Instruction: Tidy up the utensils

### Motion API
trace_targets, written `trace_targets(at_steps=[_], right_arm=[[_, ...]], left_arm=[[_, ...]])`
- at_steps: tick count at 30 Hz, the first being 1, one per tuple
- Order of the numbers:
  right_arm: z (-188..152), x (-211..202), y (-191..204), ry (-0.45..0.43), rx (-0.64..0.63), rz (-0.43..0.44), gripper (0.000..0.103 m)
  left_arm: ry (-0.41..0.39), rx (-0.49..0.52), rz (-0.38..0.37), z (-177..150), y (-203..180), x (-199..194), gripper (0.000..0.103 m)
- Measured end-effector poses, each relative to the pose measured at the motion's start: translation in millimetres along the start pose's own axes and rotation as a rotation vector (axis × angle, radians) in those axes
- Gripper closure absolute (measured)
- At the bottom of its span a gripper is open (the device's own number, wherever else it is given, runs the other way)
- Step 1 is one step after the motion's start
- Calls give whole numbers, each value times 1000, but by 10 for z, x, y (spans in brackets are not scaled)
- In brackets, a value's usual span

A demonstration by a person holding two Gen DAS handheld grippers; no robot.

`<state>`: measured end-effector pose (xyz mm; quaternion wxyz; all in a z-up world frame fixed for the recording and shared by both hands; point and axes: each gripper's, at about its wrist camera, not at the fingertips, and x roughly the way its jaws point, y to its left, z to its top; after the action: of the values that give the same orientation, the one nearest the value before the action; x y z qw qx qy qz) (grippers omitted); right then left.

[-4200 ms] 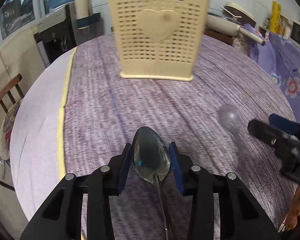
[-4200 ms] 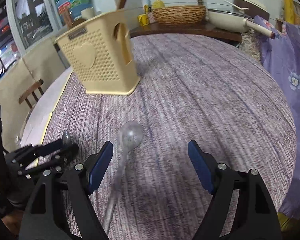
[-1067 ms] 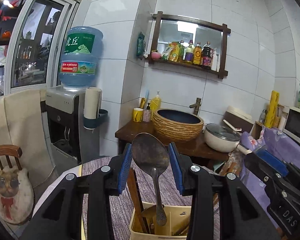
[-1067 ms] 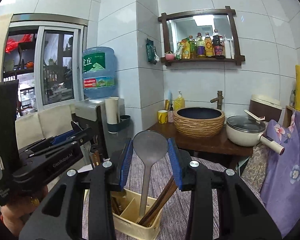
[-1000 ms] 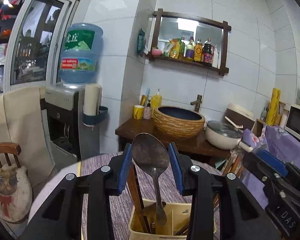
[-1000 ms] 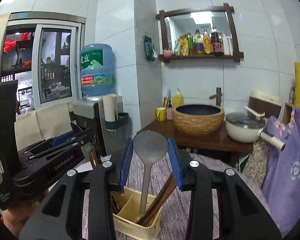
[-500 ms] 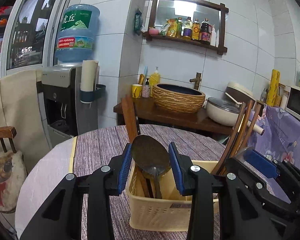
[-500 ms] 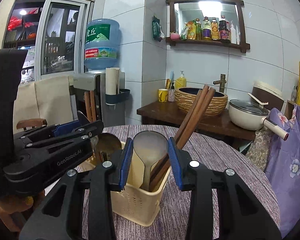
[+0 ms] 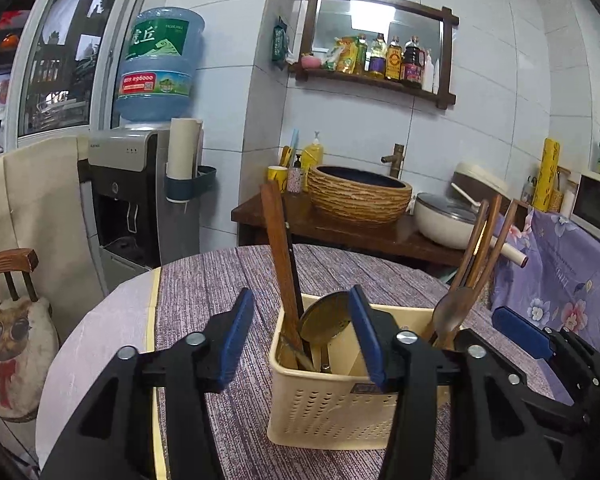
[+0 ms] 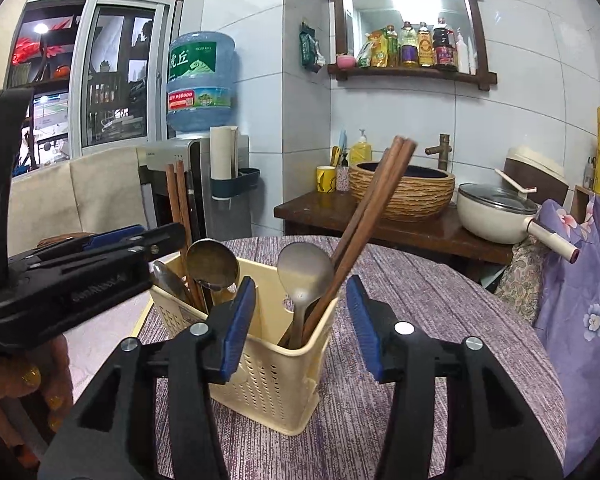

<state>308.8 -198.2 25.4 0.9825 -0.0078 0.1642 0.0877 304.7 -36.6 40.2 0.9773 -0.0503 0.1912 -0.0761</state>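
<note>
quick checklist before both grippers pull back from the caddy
1. Left gripper clear of its spoon: cannot tell; jaws opening, bowl close to one pad.
2. Right gripper clear of its spoon: ok; jaws opening, gaps both sides.
3. Both spoons standing in the caddy: ok.
4. Caddy upright on the table: ok.
5. Chopsticks away from the pads: ok.
</note>
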Motion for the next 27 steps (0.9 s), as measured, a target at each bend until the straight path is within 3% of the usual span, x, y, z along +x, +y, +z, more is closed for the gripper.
trace_targets(at_steps=[3, 6, 9, 12, 14, 22, 27], right_arm=[[5, -170, -54, -4, 17, 13, 49], [-17, -399, -87, -16, 24, 21, 39], [-93, -671, -88, -34, 21, 28, 32], [-257, -897, -75, -42, 20, 44, 12], [-442, -1040, -60, -41, 32, 69, 6], [-1125, -1529, 121, 19, 103, 160, 6], [-1203, -2062, 262, -82, 57, 146, 6]], left_arm=[[-15, -1, 9, -1, 57, -183, 35], [-25, 21, 15, -59, 93, -415, 24], [-48, 54, 23, -198, 95, -701, 5], [-55, 65, 1, -450, 102, -964, 5], [-27, 71, -12, -634, 106, -1081, 5], [-3, 69, 13, -1322, 104, -1610, 5], [-30, 54, 40, -1419, 146, -2005, 5]])
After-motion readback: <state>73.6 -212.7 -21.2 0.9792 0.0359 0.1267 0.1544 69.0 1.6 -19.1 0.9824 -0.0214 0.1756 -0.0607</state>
